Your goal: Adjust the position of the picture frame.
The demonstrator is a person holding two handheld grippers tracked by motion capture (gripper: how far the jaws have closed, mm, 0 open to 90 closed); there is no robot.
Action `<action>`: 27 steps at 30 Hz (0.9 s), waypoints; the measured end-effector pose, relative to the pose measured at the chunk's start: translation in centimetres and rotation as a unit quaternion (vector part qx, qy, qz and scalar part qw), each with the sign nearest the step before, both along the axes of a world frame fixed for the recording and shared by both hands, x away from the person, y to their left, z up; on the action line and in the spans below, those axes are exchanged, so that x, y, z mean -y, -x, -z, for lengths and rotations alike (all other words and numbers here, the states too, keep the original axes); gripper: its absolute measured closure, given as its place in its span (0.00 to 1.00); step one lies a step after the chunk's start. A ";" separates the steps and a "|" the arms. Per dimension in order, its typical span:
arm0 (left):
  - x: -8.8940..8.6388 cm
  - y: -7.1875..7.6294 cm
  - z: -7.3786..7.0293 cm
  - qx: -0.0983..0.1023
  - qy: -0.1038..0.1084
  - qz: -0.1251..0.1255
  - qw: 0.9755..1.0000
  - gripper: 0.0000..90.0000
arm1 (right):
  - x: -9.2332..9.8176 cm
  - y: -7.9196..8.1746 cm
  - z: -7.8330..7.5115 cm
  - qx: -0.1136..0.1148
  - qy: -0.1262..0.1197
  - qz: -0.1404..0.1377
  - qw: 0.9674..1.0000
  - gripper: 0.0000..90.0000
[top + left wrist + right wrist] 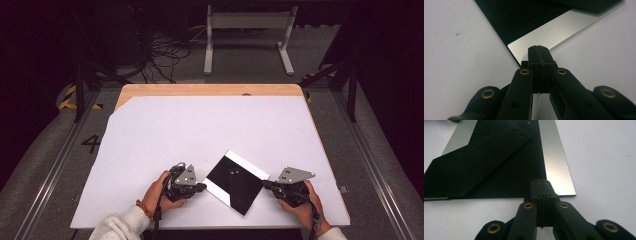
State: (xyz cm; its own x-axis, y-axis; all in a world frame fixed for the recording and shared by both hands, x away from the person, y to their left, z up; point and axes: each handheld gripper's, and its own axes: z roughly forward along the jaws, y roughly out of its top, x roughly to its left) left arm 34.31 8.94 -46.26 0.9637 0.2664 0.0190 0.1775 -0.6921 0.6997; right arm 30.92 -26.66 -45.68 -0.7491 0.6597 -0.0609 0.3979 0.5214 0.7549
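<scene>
- Two hands come in at the near table edge, one gripper in each.
- Left hand (161,192) holds the left gripper (202,187); its jaws are pressed fully together with nothing between them.
- In the left gripper view those closed tips (539,50) sit at a silver corner of the plate (554,32); whether they touch it I cannot tell.
- Right hand (305,207) holds the right gripper (265,184); its jaws are likewise fully together and grip nothing.
- In the right gripper view the closed tips (541,185) lie over the plate's (552,155) near edge, by its silver strip.
- One plate (235,182) lies flat on the sheet between the two grippers, turned like a diamond: black in the middle, with two silver strips along opposite edges.
- One black flat bar (474,162) with two small holes at one end lies slantwise on top of the plate.
- One white sheet (200,130) covers most of the table, with one far-left corner cut off.
- One wooden table (210,90) shows bare along the far edge.
- Beyond it, on the floor, one tangle of cables (160,55) and one white frame (247,35) on two feet.
</scene>
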 end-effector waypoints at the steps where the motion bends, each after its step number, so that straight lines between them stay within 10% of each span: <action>1: 0.0 0.0 0.0 0.001 -0.001 0.001 1.000 1.00 | 0.0 0.0 0.0 0.000 0.000 0.000 1.000 1.00; 27: -0.2 -0.1 -0.2 0.011 -0.015 0.006 1.000 1.00 | -0.9 -2.4 0.0 -0.001 0.002 0.009 1.000 1.00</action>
State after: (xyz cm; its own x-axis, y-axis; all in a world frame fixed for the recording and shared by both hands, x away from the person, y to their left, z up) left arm 34.41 9.10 -46.11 0.9662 0.2532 0.0485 0.1530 -0.7148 0.6824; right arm 33.27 -25.73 -45.63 -0.7375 0.6725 -0.0628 0.4079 0.5175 0.7522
